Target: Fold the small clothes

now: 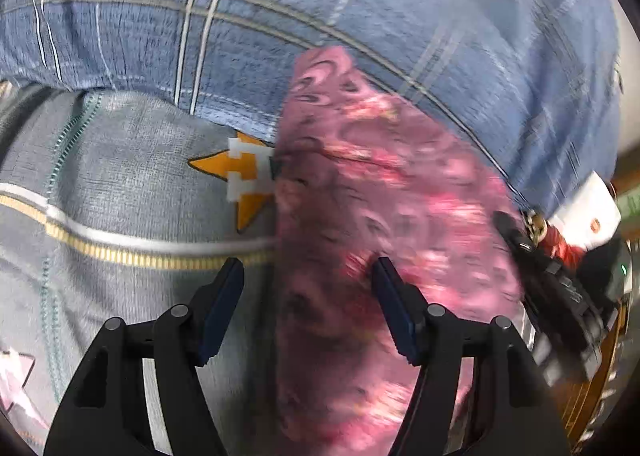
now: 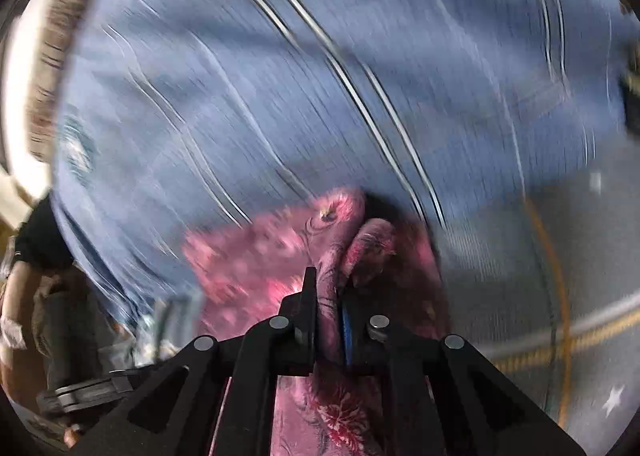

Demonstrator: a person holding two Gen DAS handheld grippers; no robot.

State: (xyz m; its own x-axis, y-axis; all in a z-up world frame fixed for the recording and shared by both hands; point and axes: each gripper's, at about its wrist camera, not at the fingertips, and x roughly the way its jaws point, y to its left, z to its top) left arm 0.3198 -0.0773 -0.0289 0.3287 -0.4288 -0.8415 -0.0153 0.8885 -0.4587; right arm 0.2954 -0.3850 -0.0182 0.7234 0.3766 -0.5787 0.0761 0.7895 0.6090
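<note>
A pink floral cloth point(image 1: 360, 216) hangs lifted over the bed, blurred by motion. My left gripper point(image 1: 308, 276) is open; the cloth runs down between and behind its fingers, with no grip shown. My right gripper point(image 2: 328, 292) is shut on a bunched edge of the pink cloth point(image 2: 280, 256), which folds up out of the jaws and drapes below them. The right gripper point(image 1: 560, 288) also shows at the right edge of the left wrist view, next to the cloth.
A blue plaid bedsheet point(image 1: 320, 16) fills the far half of both views. A grey quilt point(image 1: 120, 176) with an orange star patch point(image 1: 244, 176) and a yellow stripe lies below left. A wooden bed edge point(image 2: 52, 56) shows at far left.
</note>
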